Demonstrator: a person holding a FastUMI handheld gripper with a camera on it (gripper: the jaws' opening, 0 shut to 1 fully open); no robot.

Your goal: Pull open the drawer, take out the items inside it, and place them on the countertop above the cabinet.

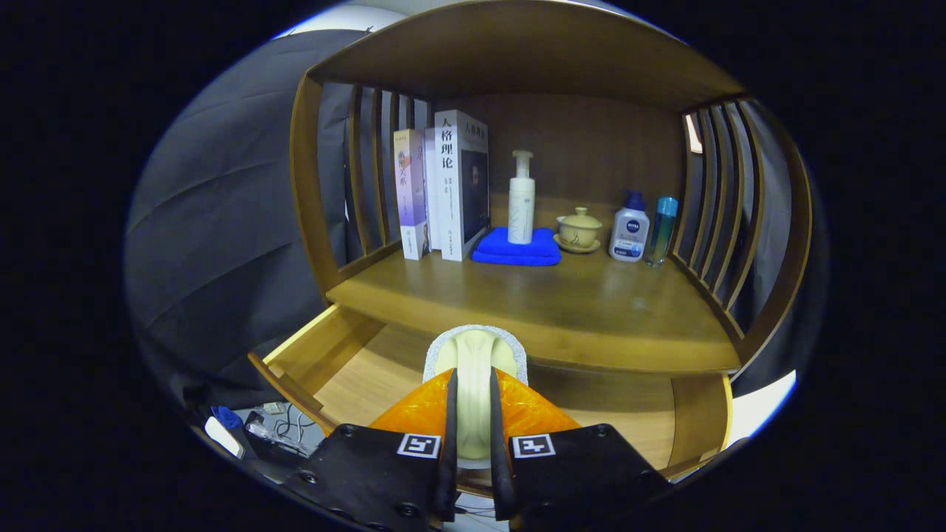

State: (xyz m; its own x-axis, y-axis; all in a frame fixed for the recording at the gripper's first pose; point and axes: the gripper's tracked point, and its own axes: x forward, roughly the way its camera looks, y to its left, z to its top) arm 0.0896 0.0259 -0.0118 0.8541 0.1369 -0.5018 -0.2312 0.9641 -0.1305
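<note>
**Step in hand: item lifted from drawer, transfer to countertop pending**

Gripper (473,436) fingers are clamped on a pale, cream-coloured sponge-like item (473,355) with a grey speckled edge; both fingers press its sides. The item stands upright between the fingers, raised above the open drawer (347,369), whose bare wooden floor shows from 9 to 3 o'clock of the item.

Countertop (591,303) lies just beyond, at 12 o'clock. Toward its back stand books (451,185), a pump bottle (521,196) on a blue cloth (517,250), a lidded cup (579,229) and two small bottles (643,229).

Judgement: extraction appears done for this item. The next move calls for carrying it forward over the front edge and setting it on the bare front area, well apart from the standing objects.
</note>
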